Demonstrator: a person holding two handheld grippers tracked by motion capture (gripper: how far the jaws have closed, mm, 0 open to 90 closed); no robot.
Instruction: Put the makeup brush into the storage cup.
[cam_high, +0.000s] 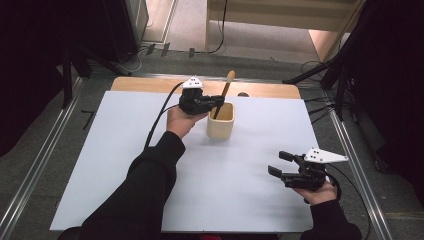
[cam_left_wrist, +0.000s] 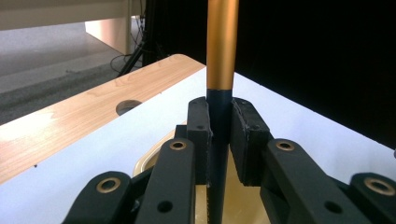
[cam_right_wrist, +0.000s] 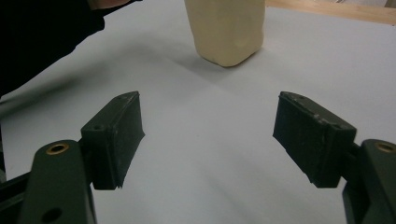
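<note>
A: What is closest to us?

B: The right gripper (cam_high: 279, 164). A hand holds it low over the white sheet (cam_high: 240, 195), at the near right side. Its jaws are spread wide apart and there is nothing between them. In the right gripper view I can see bare white sheet in the gap.

A: And a bit farther?

B: A cream cup (cam_high: 221, 120) with rounded corners. It stands upright on the sheet, past the middle. It is well apart from the right gripper.

A: What is in the cup?

B: A brush (cam_high: 223, 95) with a dark lower handle and a golden wood top (I cannot see its bristle end, it is down in the cup). It leans, and its rounded top points up and away.

A: Who holds it?

B: The left gripper (cam_high: 218, 101). It is just beside the cup, on its left. In the left gripper view its jaws are pressed tight on the dark part of the handle, right above the cup.

A: And farthest?

B: The wooden table edge (cam_high: 270, 90), with a round hole (cam_high: 243, 94) in it.
</note>
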